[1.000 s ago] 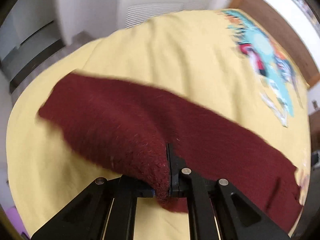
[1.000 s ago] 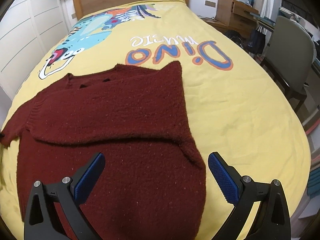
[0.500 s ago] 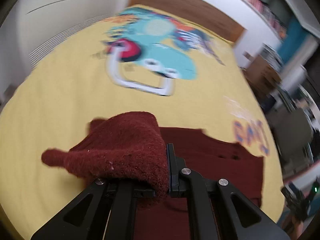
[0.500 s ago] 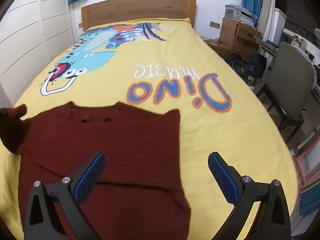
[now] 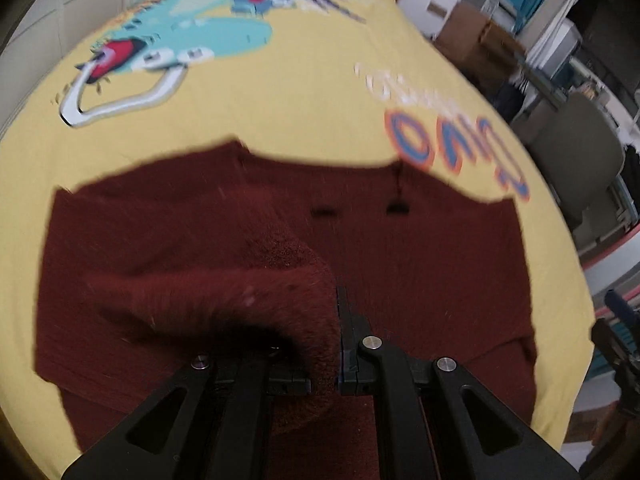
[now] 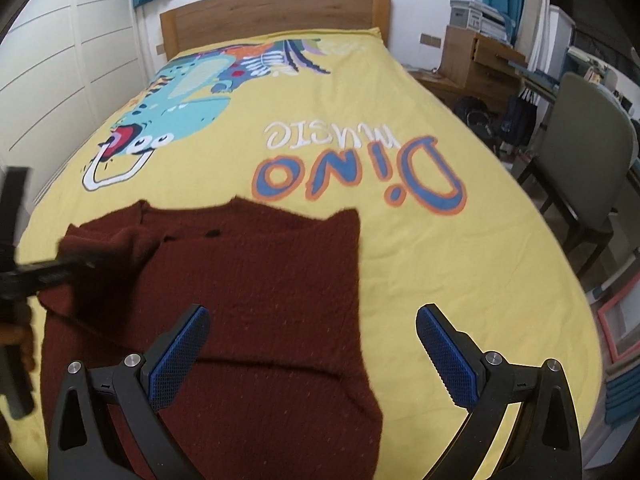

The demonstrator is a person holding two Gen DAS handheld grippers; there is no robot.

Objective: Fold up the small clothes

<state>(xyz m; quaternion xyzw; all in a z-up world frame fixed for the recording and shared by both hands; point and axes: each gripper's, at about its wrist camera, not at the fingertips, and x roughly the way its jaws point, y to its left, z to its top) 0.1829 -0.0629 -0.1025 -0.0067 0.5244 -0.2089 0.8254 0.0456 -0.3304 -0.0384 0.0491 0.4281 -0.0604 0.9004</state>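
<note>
A dark red knit sweater lies spread on the yellow bedcover; it also shows in the left wrist view. My left gripper is shut on the sweater's left sleeve and holds it folded over the sweater's body. That gripper appears blurred at the left edge of the right wrist view. My right gripper is open and empty, hovering above the sweater's lower right part.
The bedcover carries a dinosaur print and "Dino music" lettering. A wooden headboard stands at the far end. A grey chair and a wooden cabinet stand to the right of the bed. White wardrobe doors are on the left.
My left gripper has swung the sleeve from the outer left across onto the sweater's body. My right gripper has pulled back and risen slightly, still open.
</note>
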